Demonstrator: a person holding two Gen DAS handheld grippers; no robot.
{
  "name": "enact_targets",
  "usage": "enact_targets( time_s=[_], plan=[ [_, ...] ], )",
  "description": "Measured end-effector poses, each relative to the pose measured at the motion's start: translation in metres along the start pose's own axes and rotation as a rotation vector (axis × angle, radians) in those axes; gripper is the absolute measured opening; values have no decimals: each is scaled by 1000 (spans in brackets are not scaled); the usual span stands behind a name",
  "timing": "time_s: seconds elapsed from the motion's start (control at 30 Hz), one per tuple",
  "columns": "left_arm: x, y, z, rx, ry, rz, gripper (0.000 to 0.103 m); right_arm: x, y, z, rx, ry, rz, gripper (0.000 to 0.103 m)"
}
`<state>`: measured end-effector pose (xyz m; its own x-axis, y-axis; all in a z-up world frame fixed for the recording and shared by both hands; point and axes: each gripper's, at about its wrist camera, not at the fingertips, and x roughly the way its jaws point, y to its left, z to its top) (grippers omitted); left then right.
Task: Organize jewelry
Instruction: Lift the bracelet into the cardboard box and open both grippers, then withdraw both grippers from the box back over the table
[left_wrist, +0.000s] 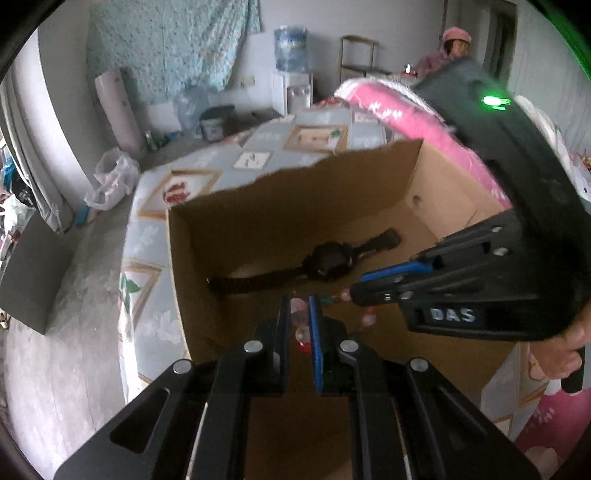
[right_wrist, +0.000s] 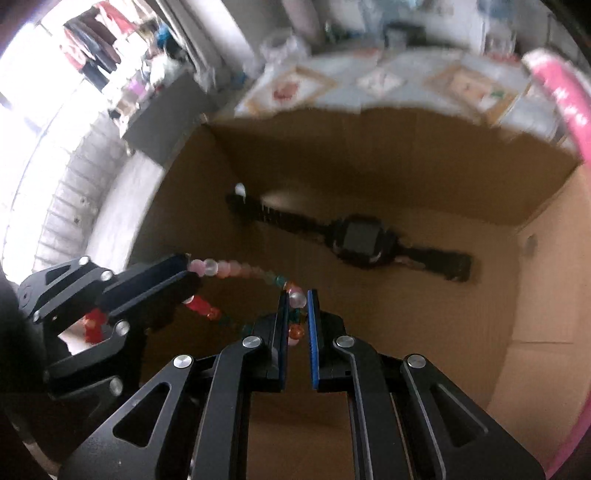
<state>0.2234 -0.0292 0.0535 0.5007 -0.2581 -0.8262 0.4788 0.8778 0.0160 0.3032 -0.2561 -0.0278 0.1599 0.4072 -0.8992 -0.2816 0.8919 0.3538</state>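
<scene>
a: how many boxes? 
b: one cardboard box (right_wrist: 369, 155), open at the top, with a ragged far edge.

a: and watches?
b: one black watch (right_wrist: 364, 240), lying flat on the box's floor toward its far wall.

a: bead strings?
b: one beaded string (right_wrist: 236, 268), pink, teal and orange-red beads. the beads themselves are too blurred to count.

a: grippers?
b: two. the left gripper (right_wrist: 190, 278) and the right gripper (right_wrist: 297, 299), each with two fingers, both pinching that one string over the near side of the box.

a: people?
b: one hand (left_wrist: 570, 350) on a gripper handle, plus one person (left_wrist: 448, 50) in a pink hat across the room.

a: water bottles?
b: one water bottle (left_wrist: 290, 48) on its dispenser.
</scene>
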Motion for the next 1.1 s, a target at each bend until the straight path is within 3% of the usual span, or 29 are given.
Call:
enact_targets(
  time_s=[0.03, 0.07, 0.13, 0.33, 0.5, 0.87, 1.0, 1.1],
  plan=[
    [0, 0, -1, 5, 6, 11, 16, 4, -1, 0, 7, 27, 16, 12],
    [-1, 0, -2, 8, 7, 18, 31, 7, -1, -1, 12, 41, 30, 13],
    [-5, 1, -3, 5, -4, 26, 47, 7, -4, -4, 27, 40, 43, 18],
    [-28, 5, -2, -17, -55, 45, 49, -23, -11, -16, 56, -34, 85, 24],
    [-59, 9, -10, -45, -129, 36, 54, -67, -9, -33, 39, -175, 113, 42],
    [-130, 9, -87, -147, -259, -7, 74, -137, 2, -127, 18, -430, 181, 66],
    [-126, 1, -120, -149, -216, 30, 78, -136, 14, -171, -1, -470, 103, 75],
    [-107, -5, -144, -178, -144, 20, 80, -108, 23, -200, 5, -427, -47, 77]
  ],
)
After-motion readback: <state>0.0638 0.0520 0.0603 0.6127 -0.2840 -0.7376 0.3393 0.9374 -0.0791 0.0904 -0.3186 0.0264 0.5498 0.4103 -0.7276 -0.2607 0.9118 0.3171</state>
